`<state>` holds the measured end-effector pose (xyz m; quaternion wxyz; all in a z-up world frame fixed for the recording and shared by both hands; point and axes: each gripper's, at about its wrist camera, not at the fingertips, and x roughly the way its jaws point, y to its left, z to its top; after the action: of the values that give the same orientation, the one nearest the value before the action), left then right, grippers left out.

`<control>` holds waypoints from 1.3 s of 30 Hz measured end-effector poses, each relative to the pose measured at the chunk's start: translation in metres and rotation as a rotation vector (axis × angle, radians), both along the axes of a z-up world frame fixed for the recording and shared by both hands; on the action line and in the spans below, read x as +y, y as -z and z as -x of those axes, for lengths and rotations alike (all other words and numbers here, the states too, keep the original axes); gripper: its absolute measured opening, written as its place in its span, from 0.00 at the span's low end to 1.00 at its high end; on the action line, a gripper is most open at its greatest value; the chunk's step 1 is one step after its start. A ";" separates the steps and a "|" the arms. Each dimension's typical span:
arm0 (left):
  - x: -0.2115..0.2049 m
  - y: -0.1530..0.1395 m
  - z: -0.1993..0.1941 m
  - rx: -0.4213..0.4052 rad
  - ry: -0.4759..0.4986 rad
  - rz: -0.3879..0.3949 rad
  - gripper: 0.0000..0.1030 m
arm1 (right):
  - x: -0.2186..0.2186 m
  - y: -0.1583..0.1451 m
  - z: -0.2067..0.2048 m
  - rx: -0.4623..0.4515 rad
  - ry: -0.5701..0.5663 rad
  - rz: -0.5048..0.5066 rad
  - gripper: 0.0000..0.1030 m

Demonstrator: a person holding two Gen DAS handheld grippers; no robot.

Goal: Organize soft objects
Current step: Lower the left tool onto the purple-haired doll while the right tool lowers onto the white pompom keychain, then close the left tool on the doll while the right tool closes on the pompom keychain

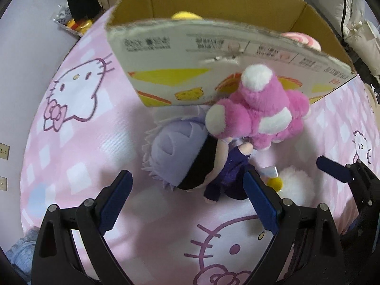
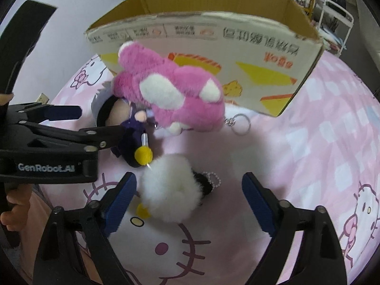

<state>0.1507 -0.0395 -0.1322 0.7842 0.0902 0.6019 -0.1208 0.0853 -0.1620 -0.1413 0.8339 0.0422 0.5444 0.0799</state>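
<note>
A doll with lavender hair and a dark purple outfit (image 1: 175, 152) lies on the pink bedsheet between the fingers of my open left gripper (image 1: 188, 190). A pink and white plush (image 1: 258, 109) leans on the doll, against the cardboard box (image 1: 213, 47). In the right wrist view a white fluffy plush (image 2: 171, 190) sits between the fingers of my open right gripper (image 2: 190, 190), close to the left finger and well clear of the right one. The doll (image 2: 133, 137), a yellow pom-pom (image 2: 143, 156) and the pink plush (image 2: 171, 97) lie just beyond it. My left gripper (image 2: 102, 121) reaches in from the left.
The open box (image 2: 213, 35) stands on the bed behind the toys, with a yellow thing (image 1: 185, 15) and a pink swirled thing (image 1: 301, 39) inside. A key ring (image 2: 242, 123) hangs from the pink plush. A hand (image 2: 14, 213) shows at the left. Wall sockets (image 1: 3, 152) are at the far left.
</note>
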 end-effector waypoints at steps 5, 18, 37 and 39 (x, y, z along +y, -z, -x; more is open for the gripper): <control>-0.005 0.007 -0.003 -0.002 0.012 -0.004 0.90 | 0.009 0.014 -0.004 0.053 -0.036 0.000 0.55; -0.009 0.009 -0.019 -0.027 0.019 0.019 0.90 | 0.015 0.016 -0.006 0.042 -0.047 -0.016 0.48; -0.029 0.029 -0.030 -0.035 -0.012 -0.010 0.95 | -0.005 0.015 -0.012 0.046 -0.032 -0.025 0.48; -0.030 0.033 -0.031 -0.038 -0.014 0.001 0.93 | -0.005 0.016 -0.013 0.044 -0.028 -0.025 0.48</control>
<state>0.1816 -0.0695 -0.1648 0.7963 0.0879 0.5876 -0.1135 0.0983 -0.1670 -0.1571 0.8199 0.0469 0.5621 0.0977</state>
